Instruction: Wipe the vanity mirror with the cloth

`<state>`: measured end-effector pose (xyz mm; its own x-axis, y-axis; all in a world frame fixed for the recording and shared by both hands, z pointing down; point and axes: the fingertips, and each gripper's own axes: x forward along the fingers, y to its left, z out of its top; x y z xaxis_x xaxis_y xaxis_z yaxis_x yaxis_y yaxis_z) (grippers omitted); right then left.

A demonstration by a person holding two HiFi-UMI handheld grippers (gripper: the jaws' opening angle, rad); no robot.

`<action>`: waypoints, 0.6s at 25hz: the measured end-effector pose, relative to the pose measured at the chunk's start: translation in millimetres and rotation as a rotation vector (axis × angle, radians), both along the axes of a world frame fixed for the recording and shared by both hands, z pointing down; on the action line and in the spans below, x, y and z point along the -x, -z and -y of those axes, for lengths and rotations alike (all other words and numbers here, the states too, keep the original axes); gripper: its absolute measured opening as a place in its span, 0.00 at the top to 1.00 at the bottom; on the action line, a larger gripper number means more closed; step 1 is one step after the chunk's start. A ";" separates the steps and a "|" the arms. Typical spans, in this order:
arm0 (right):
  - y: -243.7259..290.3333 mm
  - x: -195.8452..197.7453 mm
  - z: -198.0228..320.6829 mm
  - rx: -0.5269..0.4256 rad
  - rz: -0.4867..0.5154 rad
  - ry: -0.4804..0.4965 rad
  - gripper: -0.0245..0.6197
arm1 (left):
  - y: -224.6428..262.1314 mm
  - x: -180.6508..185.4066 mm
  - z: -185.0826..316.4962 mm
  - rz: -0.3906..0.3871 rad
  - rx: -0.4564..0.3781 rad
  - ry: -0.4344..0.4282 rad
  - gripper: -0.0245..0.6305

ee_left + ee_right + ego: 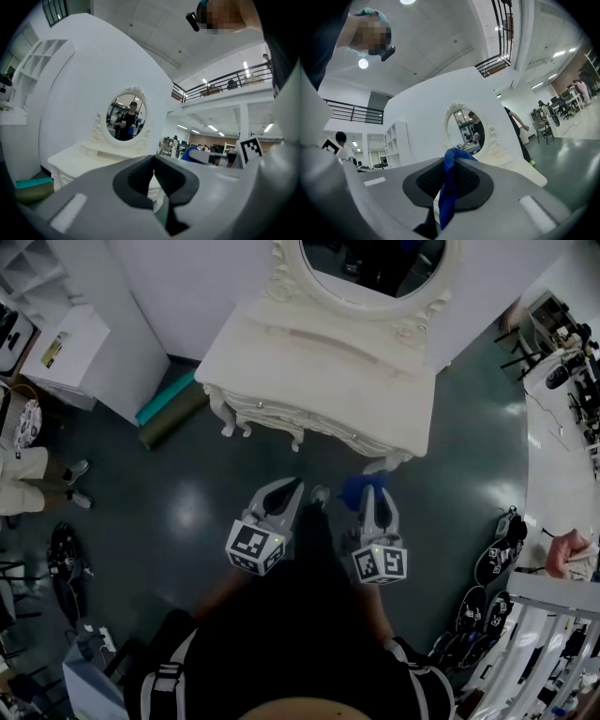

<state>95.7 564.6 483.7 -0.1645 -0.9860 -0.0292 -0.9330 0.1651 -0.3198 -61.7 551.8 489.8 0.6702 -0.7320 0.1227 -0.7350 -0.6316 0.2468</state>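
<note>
Dark polished floor spreads under both grippers. A white carved dressing table point(319, 371) stands just ahead of them, and its oval vanity mirror point(375, 263) in a scrolled white frame rises at the table's far side, beyond both sets of jaws. The right gripper point(449, 161) is clamped on a blue fabric cloth point(447, 187). A fold is bunched between the pads and pokes out past the tips, likely so that fabric rather than plastic meets the glass. The left gripper point(153, 161) has its jaws pressed together with nothing between them. It sits beside the right one, on its left, apparently an idle spare. Both point toward the mirror, which lies well apart from the cloth, across the tabletop. By my reading wiping has not begun, and the right gripper would need to lift and reach forward over the table.
</note>
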 end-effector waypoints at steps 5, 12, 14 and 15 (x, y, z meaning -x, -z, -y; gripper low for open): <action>17.0 -26.4 82.4 -0.030 0.008 0.009 0.91 | 13.6 -29.1 82.8 0.016 -0.015 -0.001 0.95; 24.9 -80.6 198.9 -0.011 0.012 0.062 0.91 | 25.2 -92.3 197.6 0.017 0.000 0.026 0.95; 26.3 -93.6 230.8 -0.010 0.009 0.076 0.91 | 24.7 -107.7 227.5 0.014 0.008 0.030 0.95; 26.9 -99.9 245.8 -0.013 0.008 0.083 0.91 | 23.8 -115.1 241.9 0.014 0.011 0.034 0.95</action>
